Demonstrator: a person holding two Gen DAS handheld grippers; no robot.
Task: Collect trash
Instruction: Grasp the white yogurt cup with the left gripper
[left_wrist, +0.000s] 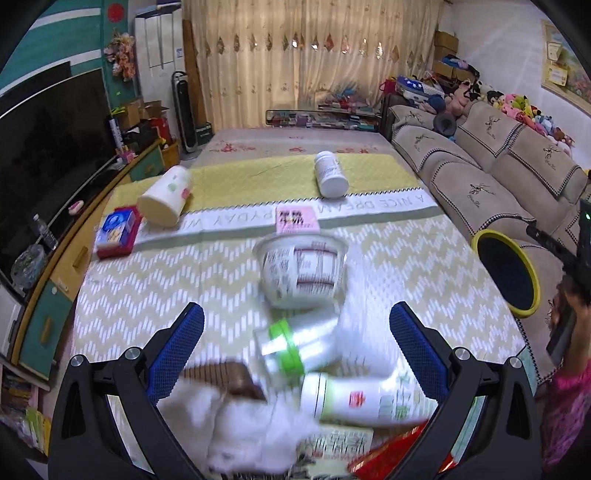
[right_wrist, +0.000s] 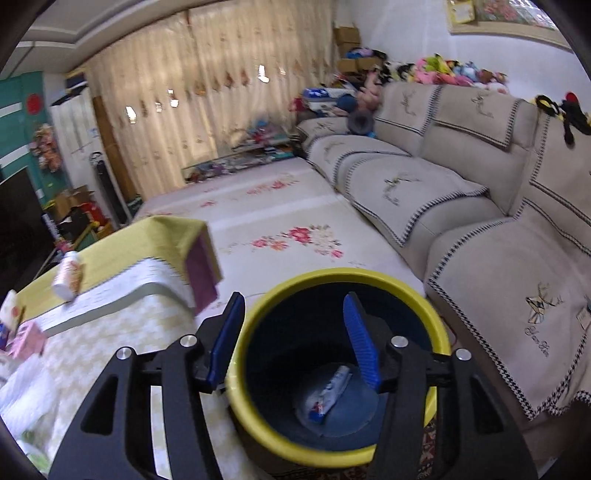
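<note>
In the left wrist view my left gripper (left_wrist: 295, 332) is open above a heap of trash on the table: a white printed cup (left_wrist: 303, 269), a clear bottle with a green ring (left_wrist: 291, 345), a white bottle (left_wrist: 354, 400), a brown piece (left_wrist: 229, 376) and white tissue (left_wrist: 243, 424). In the right wrist view my right gripper (right_wrist: 293, 317) is open and empty over the yellow-rimmed bin (right_wrist: 332, 369), which holds a crumpled wrapper (right_wrist: 328, 395). The bin also shows at the table's right side in the left wrist view (left_wrist: 508, 271).
Farther on the table lie a cream cup (left_wrist: 166, 195), a white bottle (left_wrist: 330, 173), a pink packet (left_wrist: 297, 219) and a blue-red box (left_wrist: 116, 232). A beige sofa (right_wrist: 443, 206) runs along the right. A TV stand (left_wrist: 74, 236) stands at the left.
</note>
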